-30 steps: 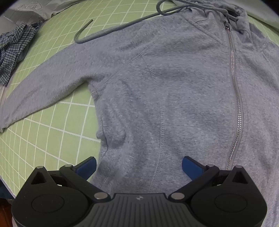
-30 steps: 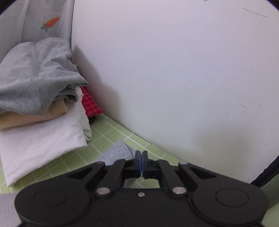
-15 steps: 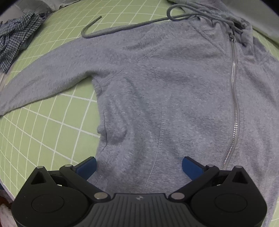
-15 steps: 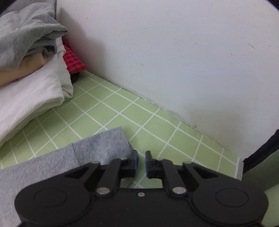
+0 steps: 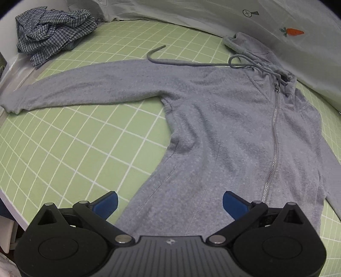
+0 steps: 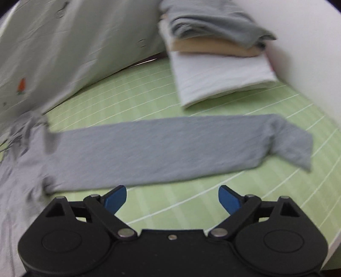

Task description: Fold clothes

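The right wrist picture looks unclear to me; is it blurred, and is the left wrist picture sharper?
Right wrist view: motion blur smears the hoodie sleeve, the folded stack and the mat lines. Left wrist view: sharp, the zipper teeth are distinct, but fisheye bends the mat grid.

My work surface is a light green mat [image 5: 70,136] ruled with a white grid, covering the counter out to its pale edge at 8 o'clock. A grey-white cloth backdrop [image 5: 213,15] printed with a small carrot [image 5: 293,32] runs from 11 to 2 o'clock. A plain white wall [image 6: 307,42] stands at 2 o'clock. Lighting is even and soft.
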Demonstrator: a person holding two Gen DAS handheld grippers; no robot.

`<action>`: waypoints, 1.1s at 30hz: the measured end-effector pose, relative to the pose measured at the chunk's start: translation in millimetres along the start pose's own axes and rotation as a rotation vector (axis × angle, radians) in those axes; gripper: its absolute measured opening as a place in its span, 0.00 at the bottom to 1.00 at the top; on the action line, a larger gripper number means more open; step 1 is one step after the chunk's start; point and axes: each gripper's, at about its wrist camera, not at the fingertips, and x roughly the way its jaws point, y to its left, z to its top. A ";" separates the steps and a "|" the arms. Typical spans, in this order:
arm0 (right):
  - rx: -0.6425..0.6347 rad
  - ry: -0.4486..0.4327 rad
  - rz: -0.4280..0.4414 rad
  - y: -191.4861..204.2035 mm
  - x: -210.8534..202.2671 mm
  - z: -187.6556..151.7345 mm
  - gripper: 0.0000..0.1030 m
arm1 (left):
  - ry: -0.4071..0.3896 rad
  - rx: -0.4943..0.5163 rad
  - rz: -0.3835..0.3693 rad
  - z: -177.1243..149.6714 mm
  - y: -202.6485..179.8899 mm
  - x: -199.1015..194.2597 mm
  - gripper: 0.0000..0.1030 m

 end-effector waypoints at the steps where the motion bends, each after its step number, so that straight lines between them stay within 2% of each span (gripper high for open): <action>1: -0.012 0.026 0.044 17.1 1.1 -9.3 0.89 | -0.002 0.015 -0.002 -4.8 0.8 -3.2 1.00; 6: -0.106 0.119 0.250 81.7 -8.1 -47.9 0.80 | -0.020 0.081 0.010 -32.0 6.9 -18.2 1.00; 10: -0.181 0.169 0.295 105.3 -11.2 -67.9 0.75 | -0.009 0.101 -0.001 -52.5 22.1 -23.8 1.00; 11: -0.186 0.181 0.301 107.8 -10.7 -71.6 0.66 | -0.004 0.100 -0.002 -56.2 27.9 -23.4 1.00; 12: -0.189 0.193 0.307 110.2 -10.4 -75.0 0.46 | -0.004 0.098 -0.004 -55.7 32.9 -23.2 1.00; 13: -0.191 0.203 0.313 112.1 -10.8 -77.6 0.30 | -0.004 0.096 -0.006 -55.2 37.9 -23.0 1.00; 14: -0.197 0.206 0.310 114.3 -13.6 -80.8 0.08 | -0.003 0.094 -0.008 -54.6 42.8 -22.8 1.00; 17: -0.170 0.134 0.361 116.3 -43.4 -84.2 0.08 | -0.002 0.088 -0.015 -53.0 57.8 -22.2 1.00; 19: -0.141 0.121 0.320 115.1 -51.3 -84.0 0.08 | -0.002 0.084 -0.018 -51.8 67.8 -21.8 1.00; 23: -0.204 0.189 0.149 119.4 -34.4 -96.9 0.13 | -0.009 0.043 -0.022 -39.8 87.2 -20.6 1.00; 25: -0.189 0.181 0.138 121.3 -38.7 -98.0 0.27 | -0.010 0.026 -0.025 -35.0 94.5 -20.0 1.00; 27: -0.175 0.152 0.142 120.1 -46.1 -95.8 0.60 | -0.012 0.010 -0.030 -30.2 101.5 -19.4 1.00; 32: -0.156 0.085 0.105 105.6 -47.0 -80.8 0.94 | -0.030 0.024 -0.048 -20.6 86.0 -16.5 1.00; 33: -0.149 0.069 0.090 99.2 -46.3 -76.6 0.95 | -0.036 0.039 -0.052 -20.3 79.1 -16.6 1.00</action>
